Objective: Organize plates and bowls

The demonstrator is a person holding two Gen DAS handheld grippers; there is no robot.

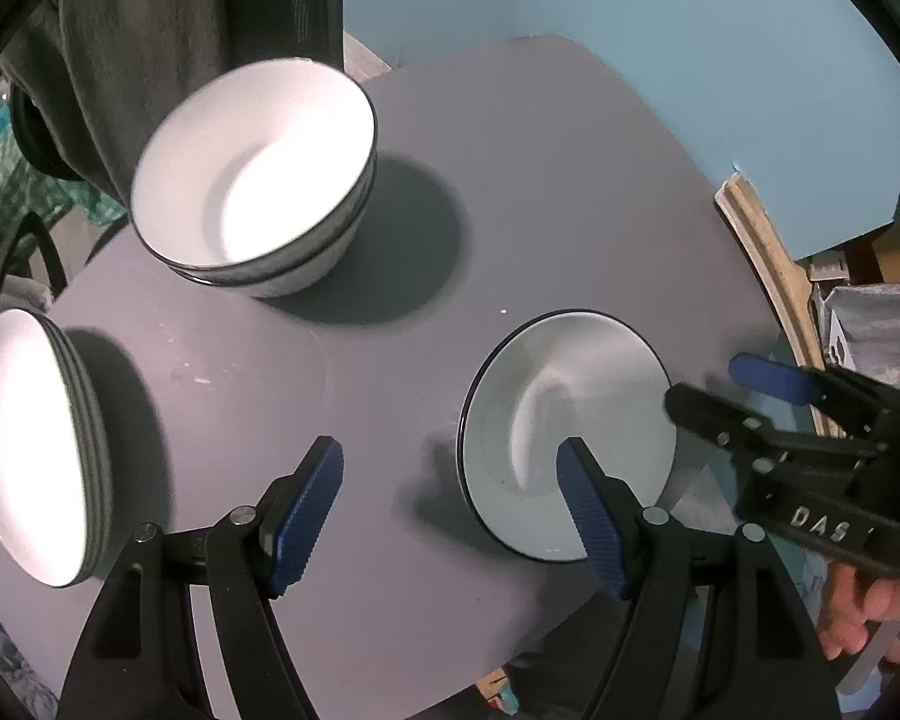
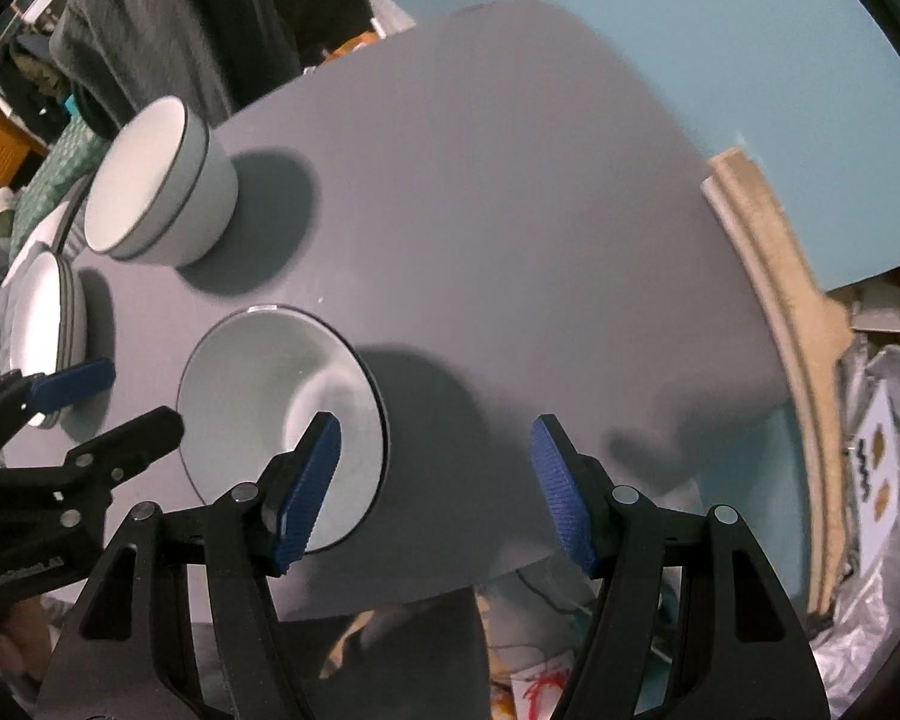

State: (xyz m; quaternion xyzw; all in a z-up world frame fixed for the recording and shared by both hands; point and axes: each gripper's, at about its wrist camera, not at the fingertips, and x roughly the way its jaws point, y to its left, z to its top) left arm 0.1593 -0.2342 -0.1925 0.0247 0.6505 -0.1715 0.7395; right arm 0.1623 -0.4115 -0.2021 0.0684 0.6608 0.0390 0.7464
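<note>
Two grippers hang over a matte grey table top [image 1: 540,192], both with jaws spread and nothing between the blue ribbed pads. The left gripper [image 1: 450,516] has its right-hand pad over the near rim of a shallow white plate with a thin dark rim [image 1: 570,396]; whether it touches the rim cannot be told. The right gripper [image 2: 435,492] has its left-hand pad in front of the same plate, near the table's front edge. The table is bare and smooth, with faint pale specks. Behind it stands a light blue wall [image 1: 660,18]; a pale wooden curved strip [image 2: 774,312] runs along the right edge. Further left stand a stack of white dark-rimmed bowls [image 1: 258,180] and a second stack of white dishes [image 1: 36,450], well apart from the plate.
</note>
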